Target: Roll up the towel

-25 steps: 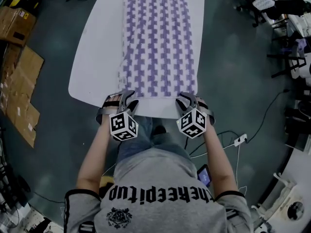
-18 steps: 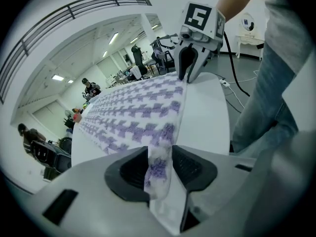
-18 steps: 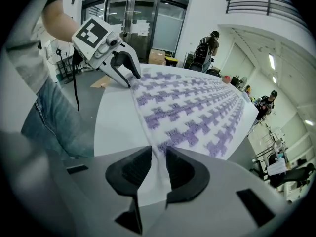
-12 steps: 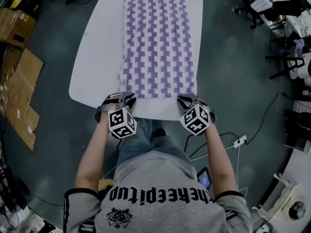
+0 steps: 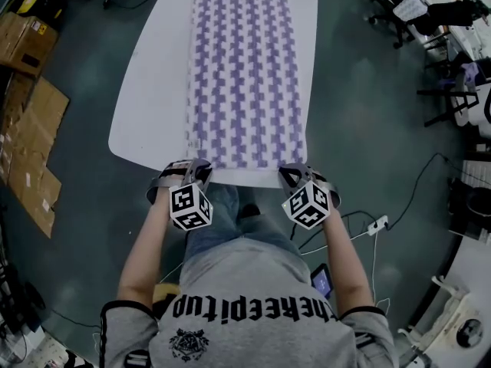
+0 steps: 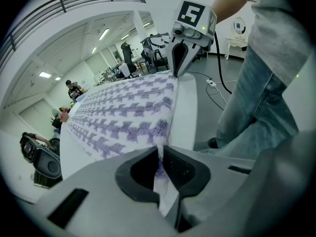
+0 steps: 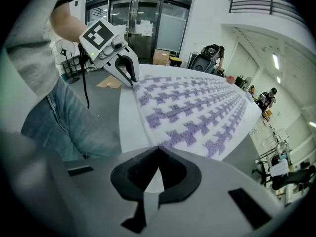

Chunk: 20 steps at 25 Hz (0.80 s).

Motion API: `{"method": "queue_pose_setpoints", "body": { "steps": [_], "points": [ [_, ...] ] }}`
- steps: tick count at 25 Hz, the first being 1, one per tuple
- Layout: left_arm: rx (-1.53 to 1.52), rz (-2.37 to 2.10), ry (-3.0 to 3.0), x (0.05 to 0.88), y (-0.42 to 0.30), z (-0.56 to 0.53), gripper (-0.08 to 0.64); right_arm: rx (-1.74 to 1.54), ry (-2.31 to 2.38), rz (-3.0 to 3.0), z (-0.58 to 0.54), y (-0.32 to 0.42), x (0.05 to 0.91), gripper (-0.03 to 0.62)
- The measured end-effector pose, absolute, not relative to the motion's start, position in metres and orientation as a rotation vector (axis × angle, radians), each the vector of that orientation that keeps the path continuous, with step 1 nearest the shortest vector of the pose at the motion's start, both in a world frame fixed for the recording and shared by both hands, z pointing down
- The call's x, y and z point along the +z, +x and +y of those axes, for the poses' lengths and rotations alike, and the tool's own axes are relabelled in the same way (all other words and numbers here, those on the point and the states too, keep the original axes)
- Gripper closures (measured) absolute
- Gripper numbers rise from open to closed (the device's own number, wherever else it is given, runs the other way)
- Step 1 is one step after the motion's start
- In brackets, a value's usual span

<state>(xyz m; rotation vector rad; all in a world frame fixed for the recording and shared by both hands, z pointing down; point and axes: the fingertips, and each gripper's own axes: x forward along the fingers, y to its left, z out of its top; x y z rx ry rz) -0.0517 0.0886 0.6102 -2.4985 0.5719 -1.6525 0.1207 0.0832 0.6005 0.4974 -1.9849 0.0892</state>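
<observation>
A white towel with a purple pattern (image 5: 245, 67) lies lengthwise on the white oval table (image 5: 149, 90). My left gripper (image 5: 201, 167) is at the towel's near left corner. In the left gripper view its jaws (image 6: 160, 154) have just been closing and now pinch that corner of the towel (image 6: 123, 112). My right gripper (image 5: 290, 171) is at the near right corner. Its jaws (image 7: 157, 149) have also just been closing and stand shut on the edge of the towel (image 7: 197, 107). Each gripper shows in the other's view: the right gripper (image 6: 177, 70), the left gripper (image 7: 133, 80).
The person stands against the table's near edge (image 5: 245, 181). Flattened cardboard boxes (image 5: 31, 106) lie on the floor at the left. Cables and a power strip (image 5: 380, 222) lie at the right. Chairs and equipment (image 5: 430, 14) crowd the upper right.
Both grippers have closed on the towel's near corners and moved back toward the person. The towel slid along with them, and its far end has come into view.
</observation>
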Motion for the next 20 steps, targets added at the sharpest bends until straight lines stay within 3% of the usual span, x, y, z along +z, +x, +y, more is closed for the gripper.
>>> {"method": "queue_pose_setpoints", "body": {
  "steps": [20],
  "points": [
    [-1.641, 0.661, -2.425, 0.579, -0.057, 0.029, 0.517, -0.128, 0.655, -1.991, -0.011, 0.114, 0.557, 0.591]
  ]
}}
